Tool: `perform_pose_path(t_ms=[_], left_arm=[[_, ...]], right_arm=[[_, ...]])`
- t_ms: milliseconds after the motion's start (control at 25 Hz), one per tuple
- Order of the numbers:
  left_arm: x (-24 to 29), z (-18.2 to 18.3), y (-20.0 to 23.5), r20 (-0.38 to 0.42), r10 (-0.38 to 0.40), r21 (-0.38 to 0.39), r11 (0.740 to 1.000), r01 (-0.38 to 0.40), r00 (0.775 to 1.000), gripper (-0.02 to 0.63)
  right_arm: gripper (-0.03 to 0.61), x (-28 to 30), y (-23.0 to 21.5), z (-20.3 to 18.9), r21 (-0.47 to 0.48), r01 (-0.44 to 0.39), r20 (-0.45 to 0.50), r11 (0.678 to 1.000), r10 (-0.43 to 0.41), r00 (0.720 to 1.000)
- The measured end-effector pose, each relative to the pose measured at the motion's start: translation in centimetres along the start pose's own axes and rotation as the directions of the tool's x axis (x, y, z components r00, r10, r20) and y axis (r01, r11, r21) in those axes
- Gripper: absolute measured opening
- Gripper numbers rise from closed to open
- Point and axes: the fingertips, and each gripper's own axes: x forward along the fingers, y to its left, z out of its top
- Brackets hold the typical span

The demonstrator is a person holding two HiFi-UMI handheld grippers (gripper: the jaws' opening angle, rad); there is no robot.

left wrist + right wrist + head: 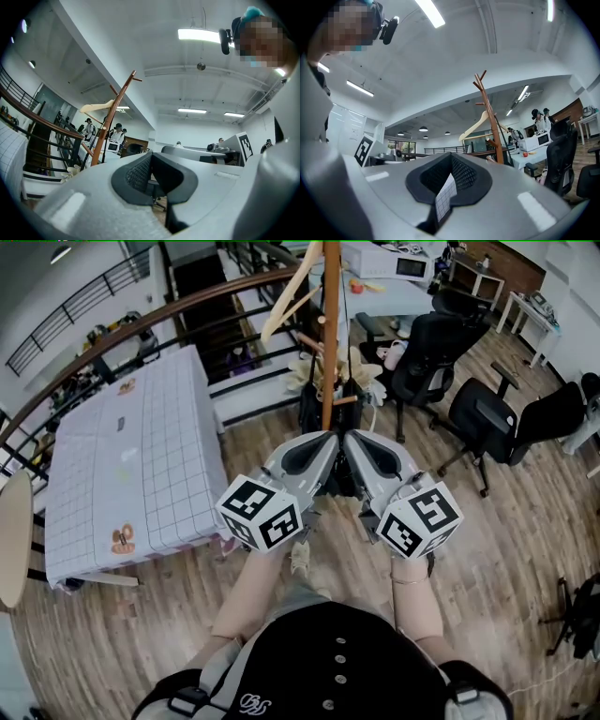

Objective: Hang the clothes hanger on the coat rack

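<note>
Clothes hanger (286, 298), pale wood, hangs high on the wooden coat rack (330, 343) just beyond us. We hold the left gripper (328, 442) and right gripper (354, 442) side by side near its pole, each with jaws together on nothing. A grid-cloth table (141, 456) stands left, black office chairs (427, 343) right, and a curved railing (183, 310) lies farther off.
</note>
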Motion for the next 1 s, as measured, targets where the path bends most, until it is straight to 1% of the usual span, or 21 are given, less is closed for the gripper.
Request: perform_pose_path(t_ms=[320, 720, 1000], left_arm=[[0.08, -0.20, 0.50, 0.000, 0.006, -0.008, 1.000, -0.006, 1.000, -0.006], [0.51, -0.06, 0.78, -0.002, 0.002, -0.006, 1.000, -0.002, 1.000, -0.006], [0.54, -0.68, 0.71, -0.021, -0.002, -0.015, 1.000, 0.002, 1.000, -0.006]], right_arm=[[-0.002, 0.09, -0.61, -0.08, -0.011, 0.013, -0.006, 1.000, -0.013, 1.000], [-0.003, 0.75, -0.54, -0.36, -0.018, 0.003, -0.018, 1.000, -0.003, 1.000], [-0.002, 0.67, -0.62, -0.69, -0.011, -0.001, -0.030, 1.000, 0.000, 1.000]])
